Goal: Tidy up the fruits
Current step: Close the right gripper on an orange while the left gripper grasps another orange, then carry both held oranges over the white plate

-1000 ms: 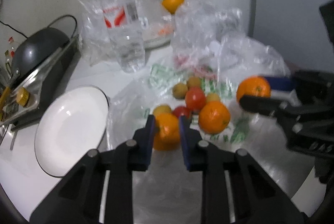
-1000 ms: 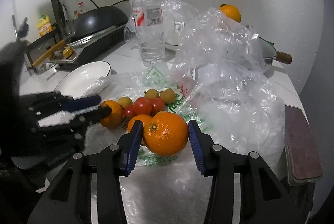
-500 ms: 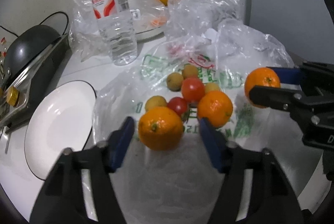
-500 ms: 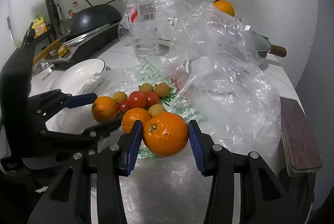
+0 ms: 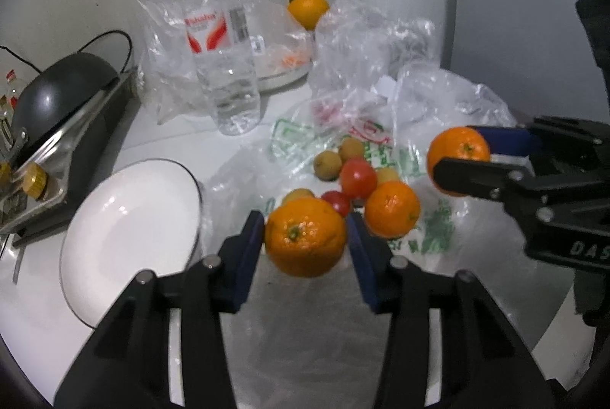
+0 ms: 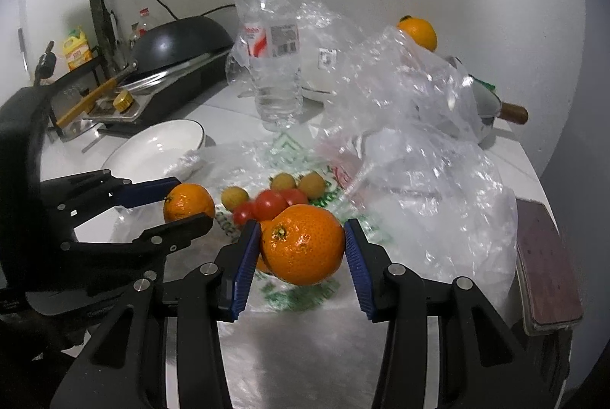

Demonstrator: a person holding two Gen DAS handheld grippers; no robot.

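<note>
My left gripper (image 5: 305,237) is shut on an orange (image 5: 305,237) and holds it above the plastic bag; it shows in the right wrist view (image 6: 188,207) too. My right gripper (image 6: 301,249) is shut on another orange (image 6: 303,244), seen at the right of the left wrist view (image 5: 457,155). A third orange (image 5: 392,208), red tomatoes (image 5: 357,177) and small yellow-brown fruits (image 5: 327,163) lie on the printed plastic bag (image 5: 438,230). A white plate (image 5: 129,230) sits empty to the left.
A water bottle (image 5: 223,58) stands behind the fruit. Crumpled clear bags (image 6: 411,127) fill the right side, with another orange (image 5: 308,8) at the back. A black pan on a stove (image 5: 57,104) is at far left. A dark red board (image 6: 547,268) lies at the right edge.
My left gripper opened wide around the orange, then closed on it and lifted it slightly. My right gripper kept holding its orange and shifted little.
</note>
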